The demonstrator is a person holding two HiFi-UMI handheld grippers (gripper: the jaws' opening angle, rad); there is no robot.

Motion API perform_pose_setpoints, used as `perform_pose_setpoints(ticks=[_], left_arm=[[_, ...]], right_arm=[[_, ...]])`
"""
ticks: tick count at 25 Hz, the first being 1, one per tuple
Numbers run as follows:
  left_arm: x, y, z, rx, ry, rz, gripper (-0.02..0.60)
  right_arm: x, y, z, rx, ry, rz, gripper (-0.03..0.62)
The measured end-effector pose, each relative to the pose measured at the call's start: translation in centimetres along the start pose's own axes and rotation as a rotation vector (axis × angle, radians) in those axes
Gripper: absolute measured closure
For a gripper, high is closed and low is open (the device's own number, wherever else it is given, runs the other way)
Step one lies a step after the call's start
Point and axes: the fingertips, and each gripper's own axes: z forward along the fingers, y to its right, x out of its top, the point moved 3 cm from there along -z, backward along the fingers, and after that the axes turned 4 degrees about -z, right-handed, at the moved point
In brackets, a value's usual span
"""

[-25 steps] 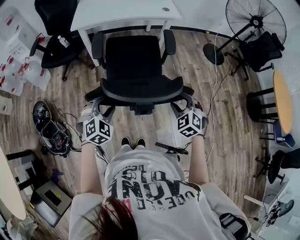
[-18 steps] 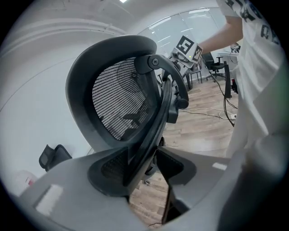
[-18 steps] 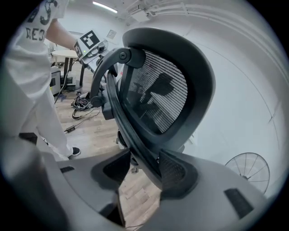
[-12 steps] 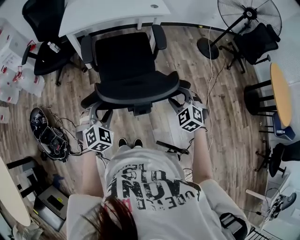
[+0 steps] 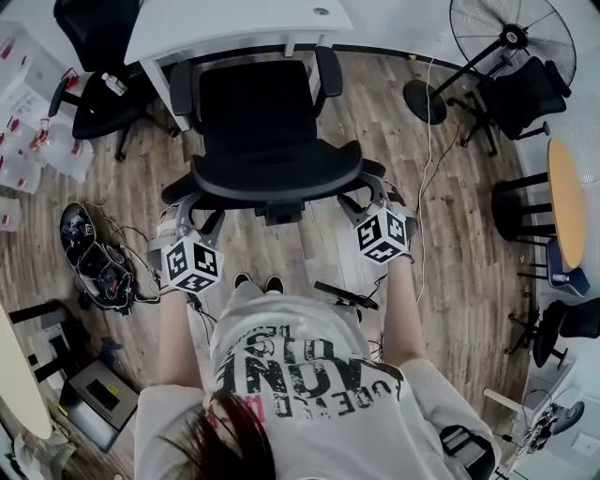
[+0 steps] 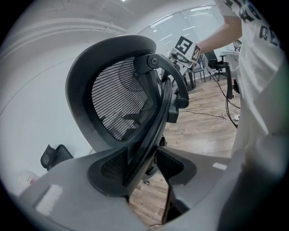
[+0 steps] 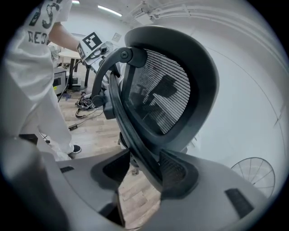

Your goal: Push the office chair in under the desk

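Before the bench edge, the office chair backrest is clamped by left tool and right tool; pushing forward seems needed.

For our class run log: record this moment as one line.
step: push | left hand-held gripper: shut on chair | right hand-held gripper: shut on chair | chair: not yet under desk

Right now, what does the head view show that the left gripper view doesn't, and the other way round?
Head view only: the white desk, the standing fan, the cable tangle, and the office chair's seat and armrests. Left gripper view only: the backrest mesh up close, with the left gripper's fingers either side of its rim. Both: the chair's backrest, the wooden floor and the right gripper.
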Motion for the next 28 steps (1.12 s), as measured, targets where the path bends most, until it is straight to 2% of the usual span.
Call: perform_pose_setpoints(ticks=[14,20,25,28], left_arm=[[0.7,-1.5,2.1,-0.029,-0.018,0.0,0.376],[1.1,-1.4,1.3,-0.044,-0.054,0.111,0.377],[-0.1,-1.7,2.8,-0.059,-0.137,0.212,0.37],[-0.3,-1.8,3.2,-0.041,-0.134,0.243,0.387]], right_arm=[[-0.5,2.0,2.2,0.047,-0.003,-0.026,0.404],[-0.6,2.0,2.1,0.028,0.005,-0.018,0.404],[-0.6,1.8,2.1,0.013,-0.012,-0.021,0.404],[-0.6,1.7,2.1,0.009,-0.041,-0.037,0.404]])
